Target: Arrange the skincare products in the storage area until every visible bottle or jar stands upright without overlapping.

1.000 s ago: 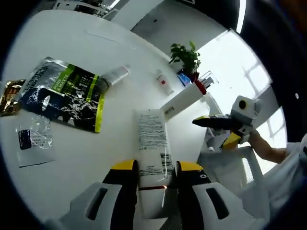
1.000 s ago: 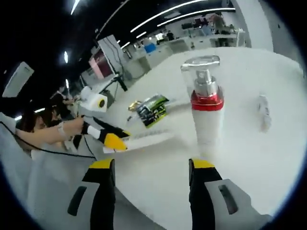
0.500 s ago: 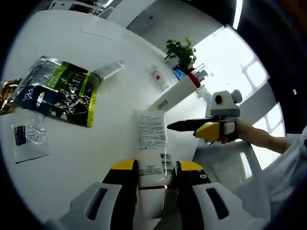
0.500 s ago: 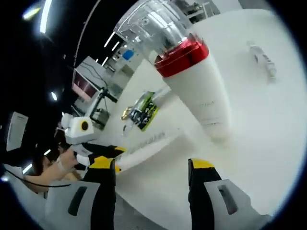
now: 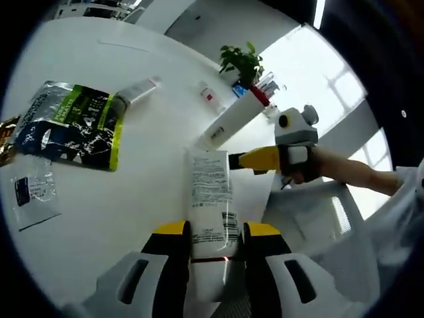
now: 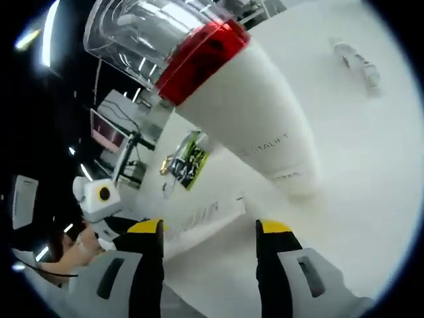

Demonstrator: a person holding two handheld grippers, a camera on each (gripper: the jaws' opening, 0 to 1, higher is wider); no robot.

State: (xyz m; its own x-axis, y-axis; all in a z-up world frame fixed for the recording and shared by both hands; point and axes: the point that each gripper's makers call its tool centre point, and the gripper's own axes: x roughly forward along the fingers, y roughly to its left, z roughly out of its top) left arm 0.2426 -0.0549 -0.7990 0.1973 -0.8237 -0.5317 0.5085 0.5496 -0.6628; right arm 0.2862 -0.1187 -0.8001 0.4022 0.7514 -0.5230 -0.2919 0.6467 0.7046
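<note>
My left gripper is shut on a flat white tube with a printed label, which points away over the white table. Just past the tube's far end lies a long white box. A white pump bottle with a red collar stands beyond the box. My right gripper reaches in from the right, held by a hand, with its yellow tip next to the tube's end. In the right gripper view my right gripper is open. The pump bottle looms close ahead of its jaws, upright on the table.
A green and black pouch and a clear packet lie at the left. A grey-capped tube and a small white tube lie farther back. A potted plant stands behind the bottle. A white chair is at the right.
My right gripper has come much closer to the pump bottle, which now looms large in its view. In the left gripper view it has moved left toward the tube's end. The left gripper still holds the tube.
</note>
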